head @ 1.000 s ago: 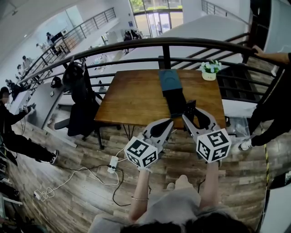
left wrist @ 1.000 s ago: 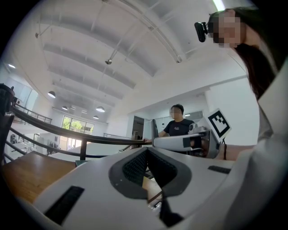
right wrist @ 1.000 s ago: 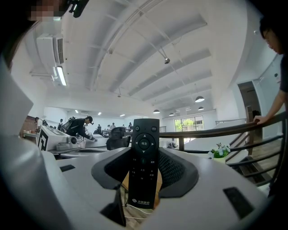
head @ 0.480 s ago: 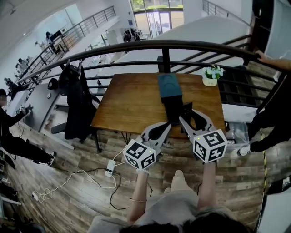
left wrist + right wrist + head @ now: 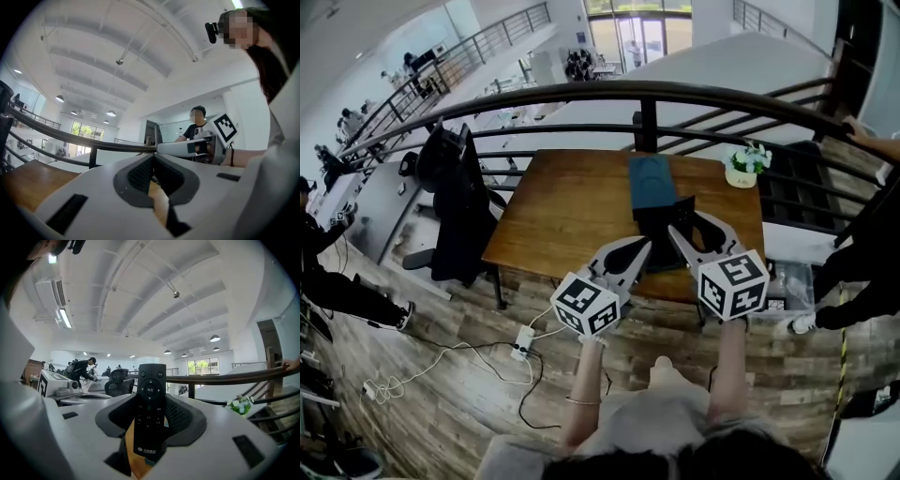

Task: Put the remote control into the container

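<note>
Black remote control (image 5: 150, 411) gripped upright between right gripper (image 5: 686, 225) jaws, over near side of wooden bench (image 5: 567, 206), close to teal container (image 5: 652, 181). Left gripper (image 5: 643, 249) jaws pressed together, holding nothing.

You hold your left forearm (image 5: 584, 384) and right forearm (image 5: 727, 361) out ahead side by side, your left gripper (image 5: 643, 247) angled toward 1 o'clock with jaws closed on nothing, your right gripper (image 5: 686, 225) angled toward 11 o'clock, clamped on the upright remote control (image 5: 150, 408).
</note>
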